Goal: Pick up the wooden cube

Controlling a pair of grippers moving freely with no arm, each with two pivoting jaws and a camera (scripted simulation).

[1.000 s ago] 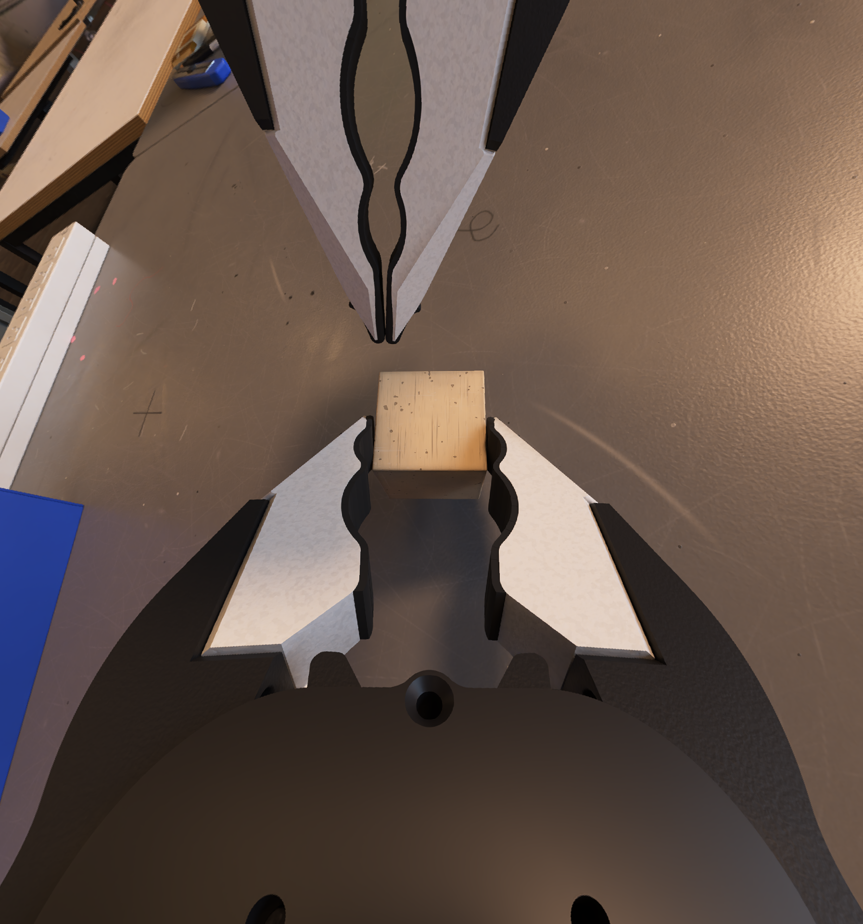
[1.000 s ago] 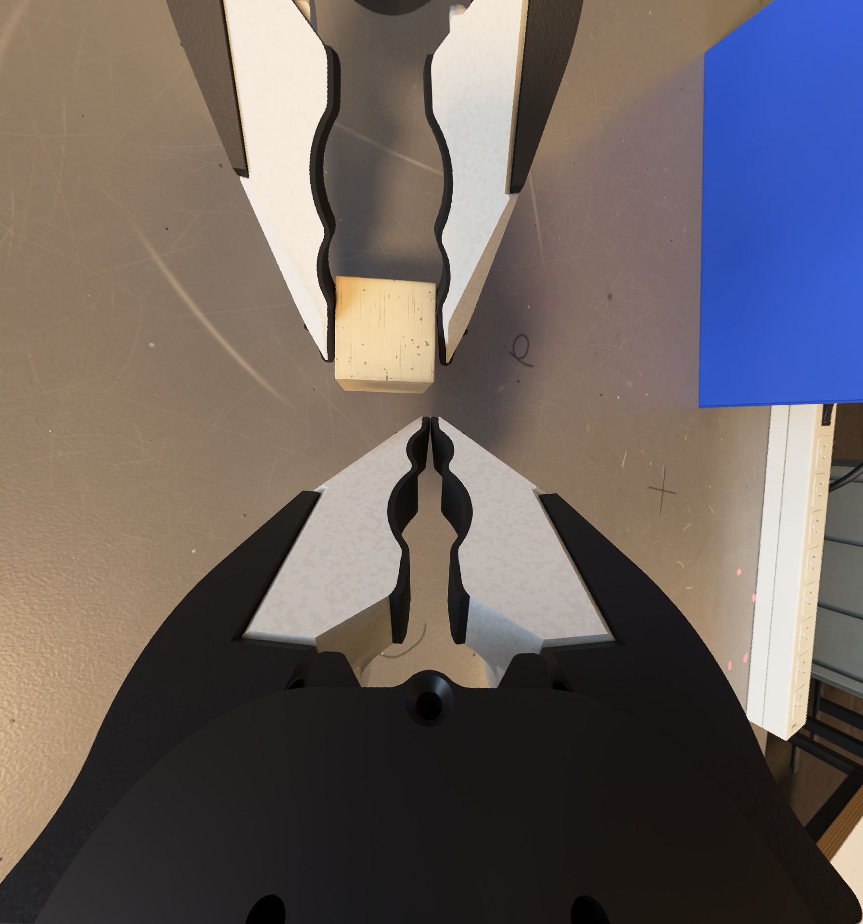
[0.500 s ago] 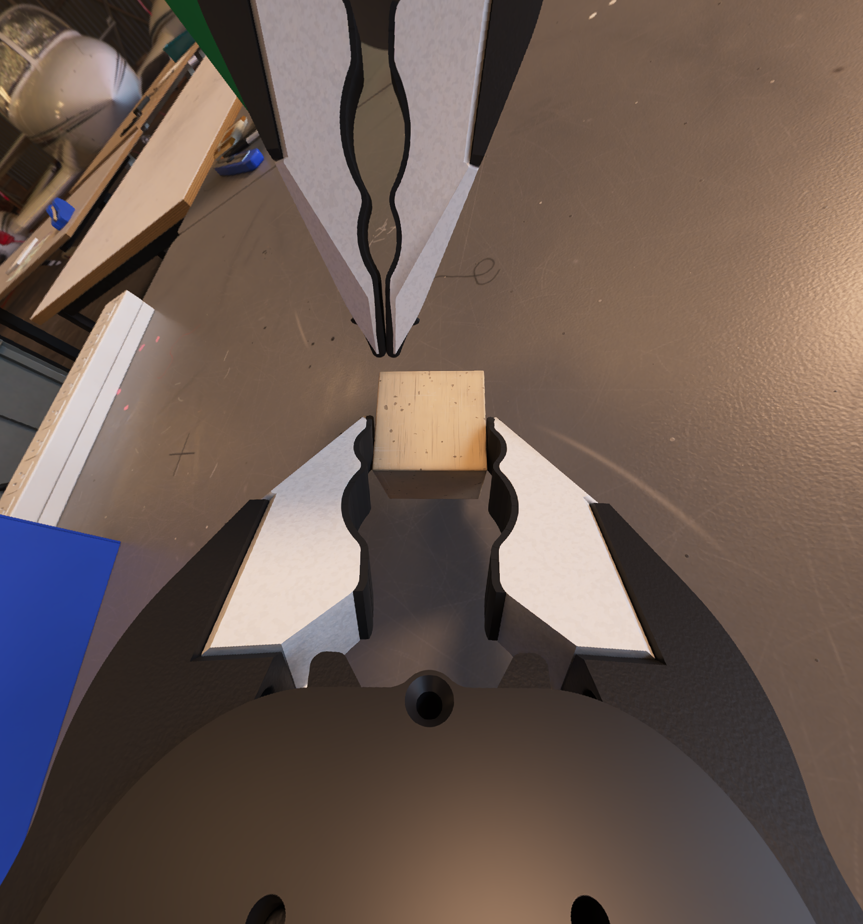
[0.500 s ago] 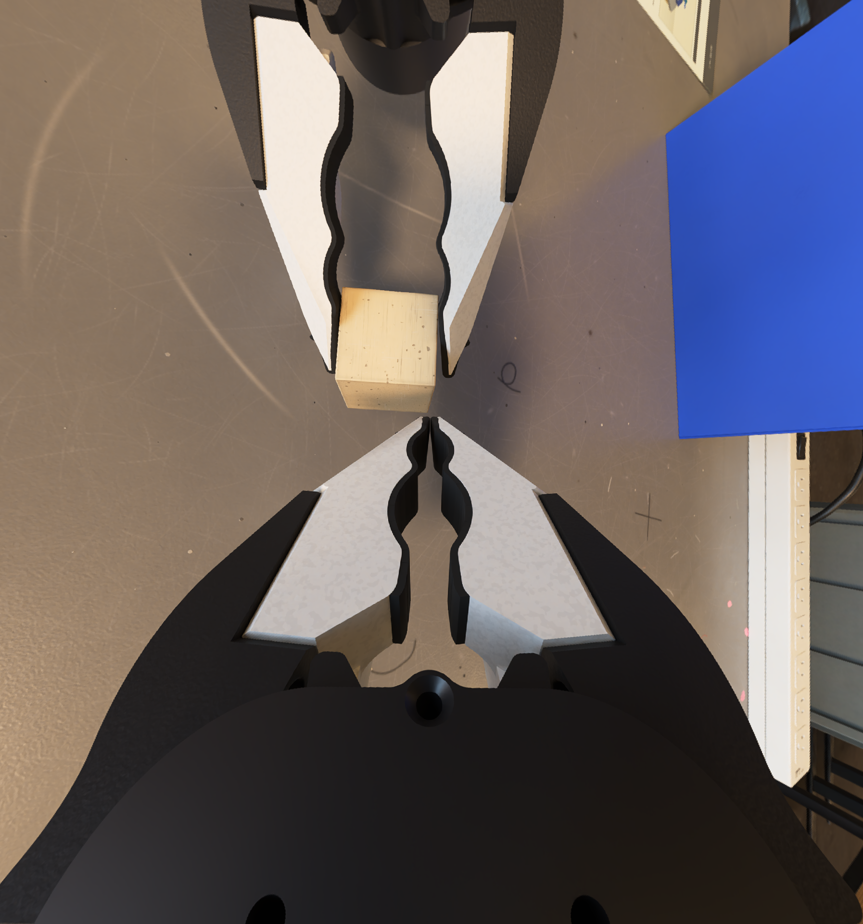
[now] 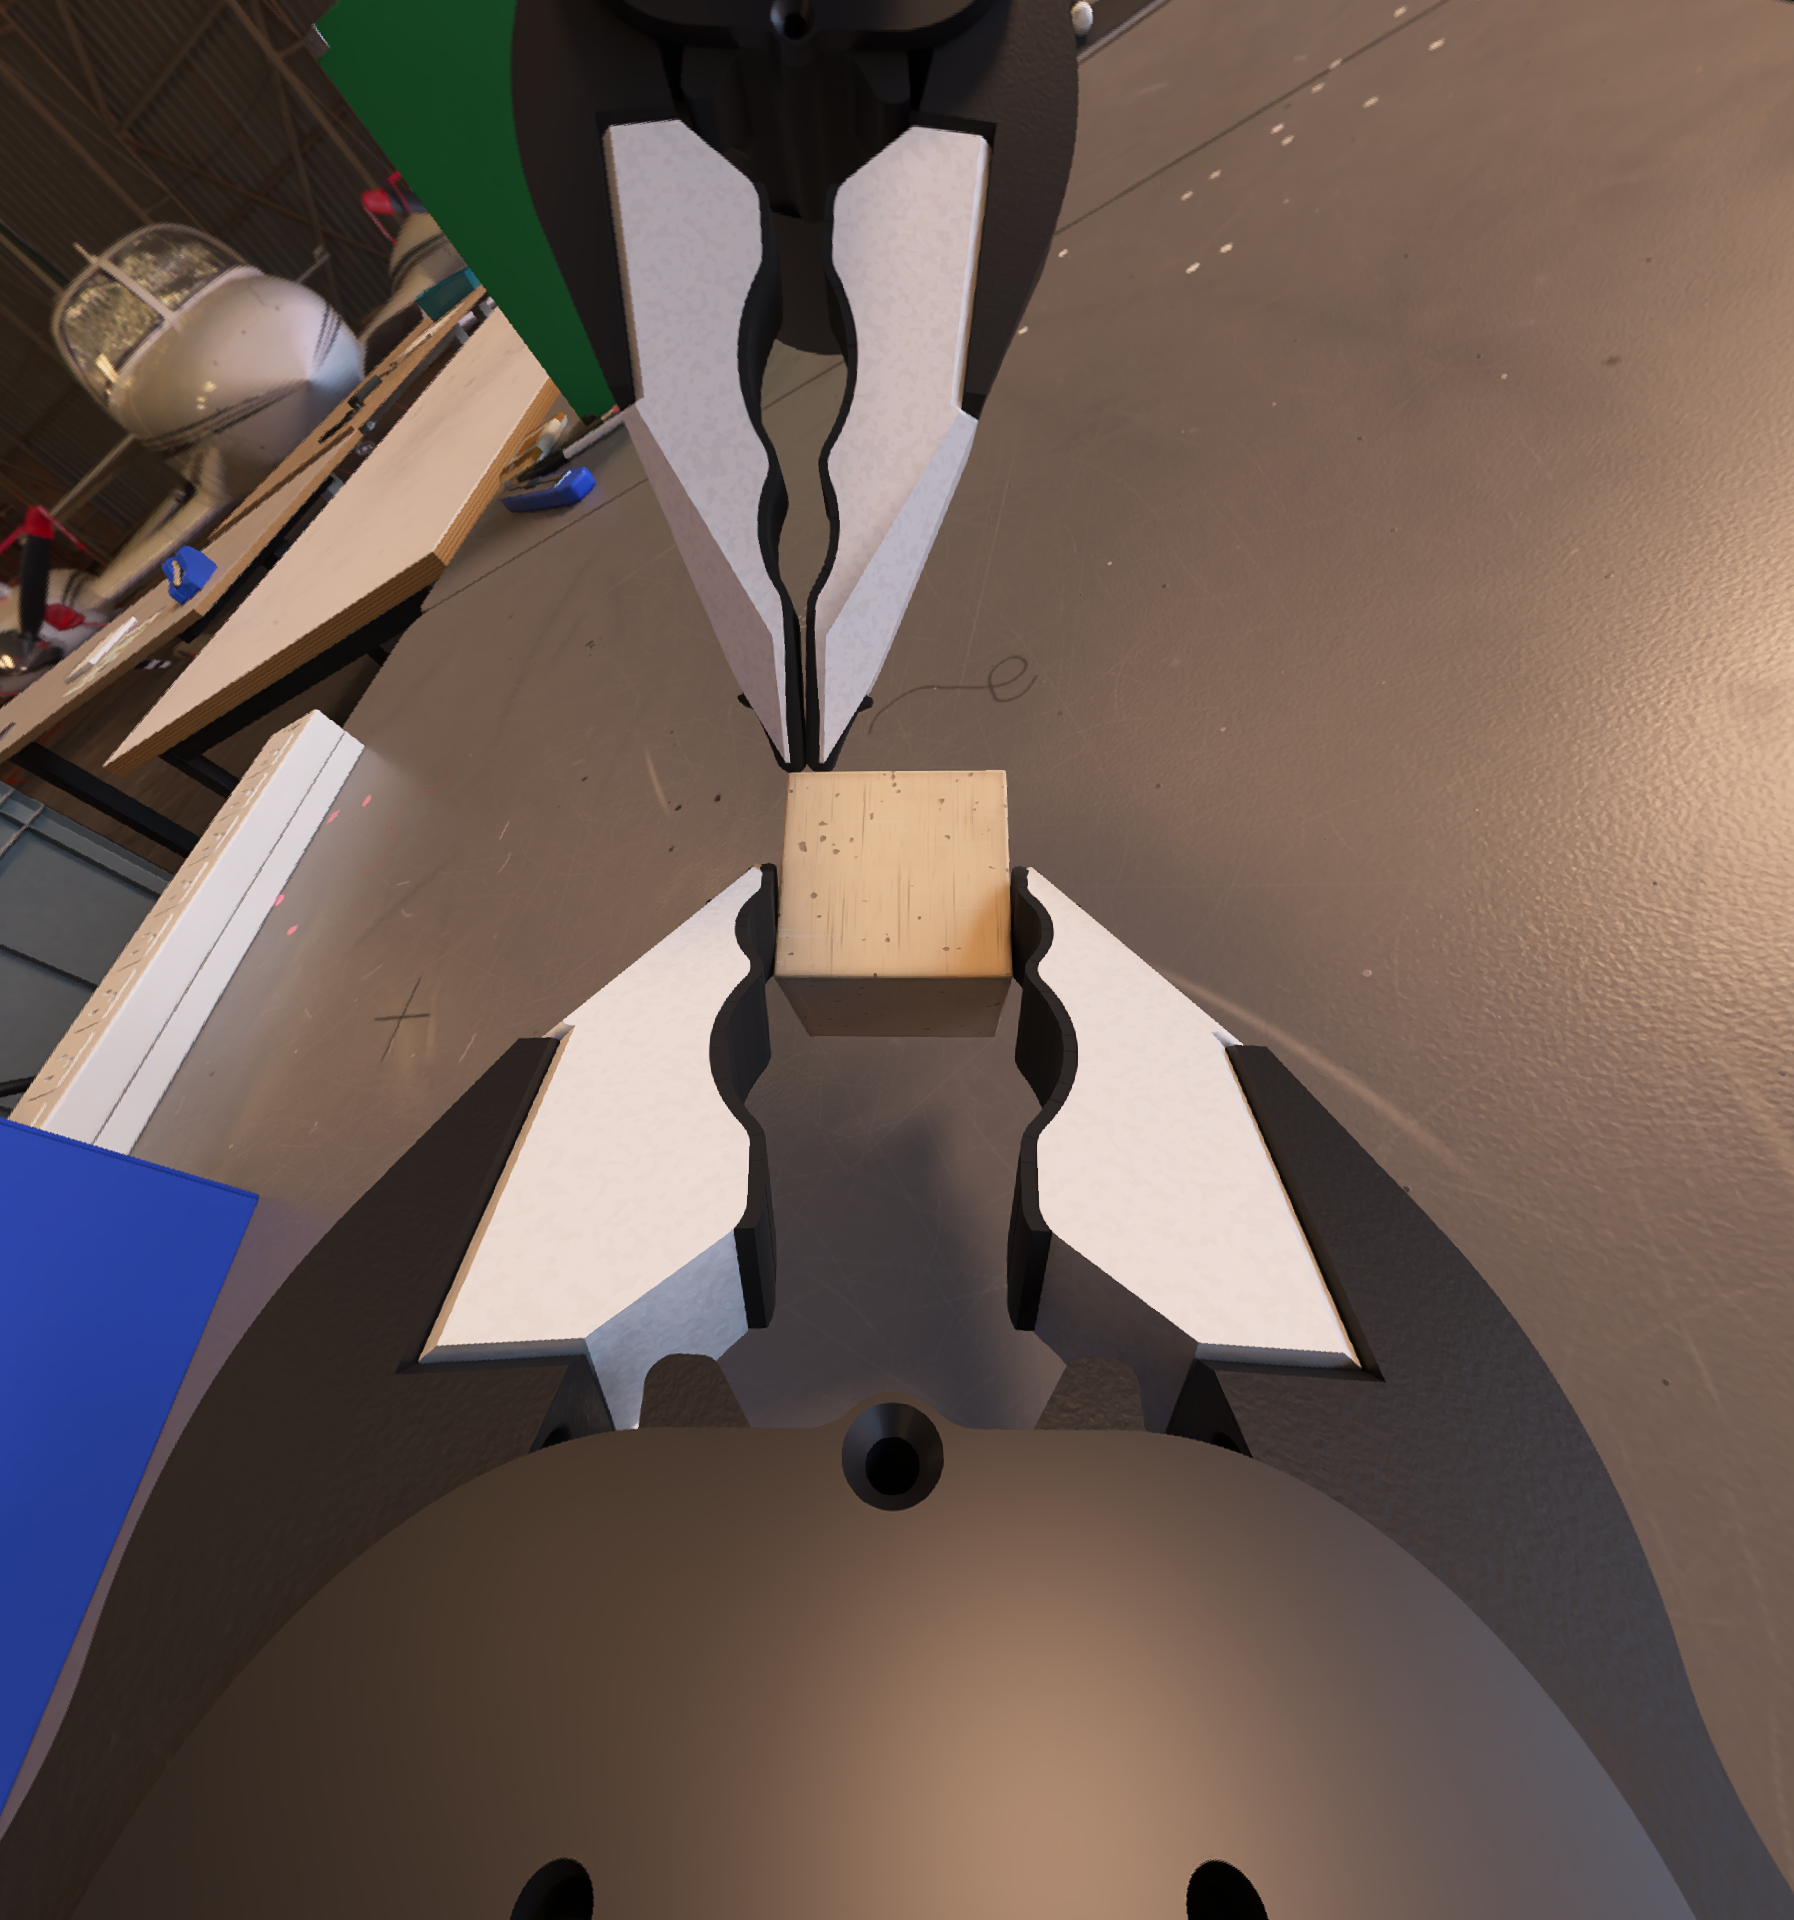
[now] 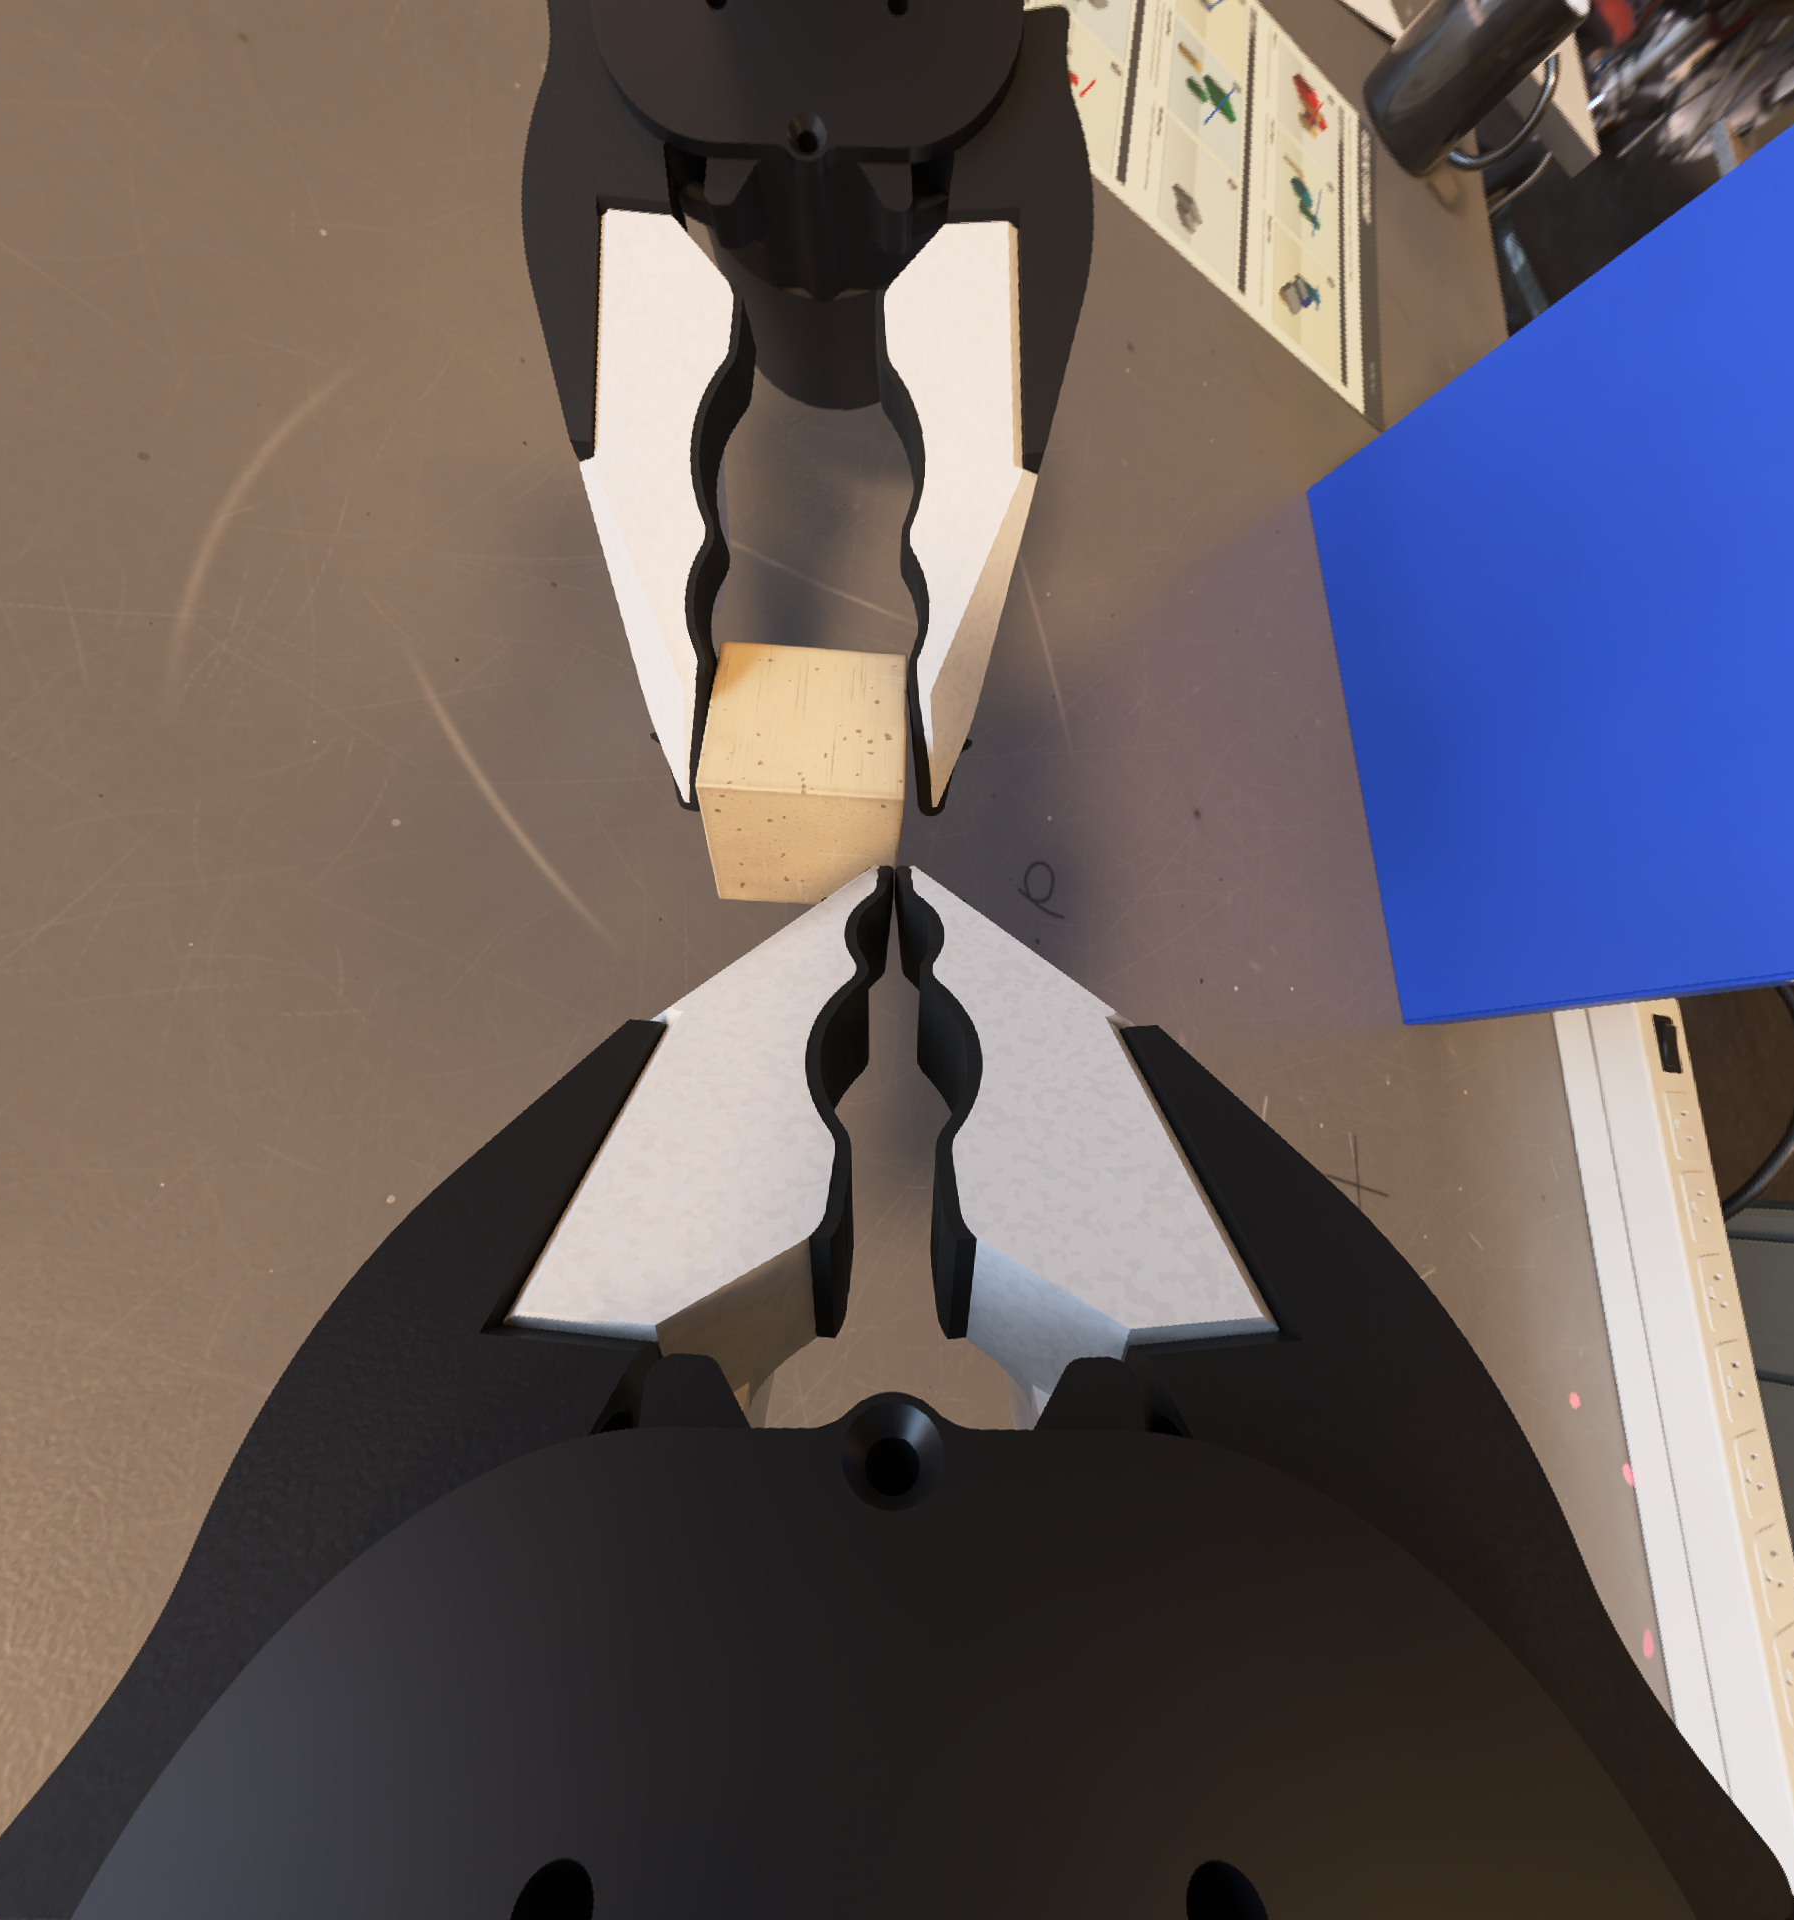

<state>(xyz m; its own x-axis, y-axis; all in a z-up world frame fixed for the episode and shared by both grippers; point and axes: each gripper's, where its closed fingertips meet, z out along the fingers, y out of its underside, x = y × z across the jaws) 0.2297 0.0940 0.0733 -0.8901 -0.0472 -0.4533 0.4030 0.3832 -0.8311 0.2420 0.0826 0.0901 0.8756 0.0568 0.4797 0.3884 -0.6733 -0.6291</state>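
Far left of left wrist view: blue panel (image 5: 62, 1455), white power strip (image 5: 197, 935), both well apart from work zone.

Centre: wooden cube (image 5: 891, 878) clamped between fingertips of left gripper (image 5: 891, 914), pads touching both side faces. Underside and front face visible, shadow below; judged raised clear of brown table (image 5: 1444, 727).

Opposite: right gripper (image 6: 891, 883) pinched closed on nothing, tips just beside cube edge, contact not determinable.

Step in hand: lift phase, grasp made.

Next move: raise straight up, hold squeeze constant, keep clear of closed tips to avoid knocking cube loose.
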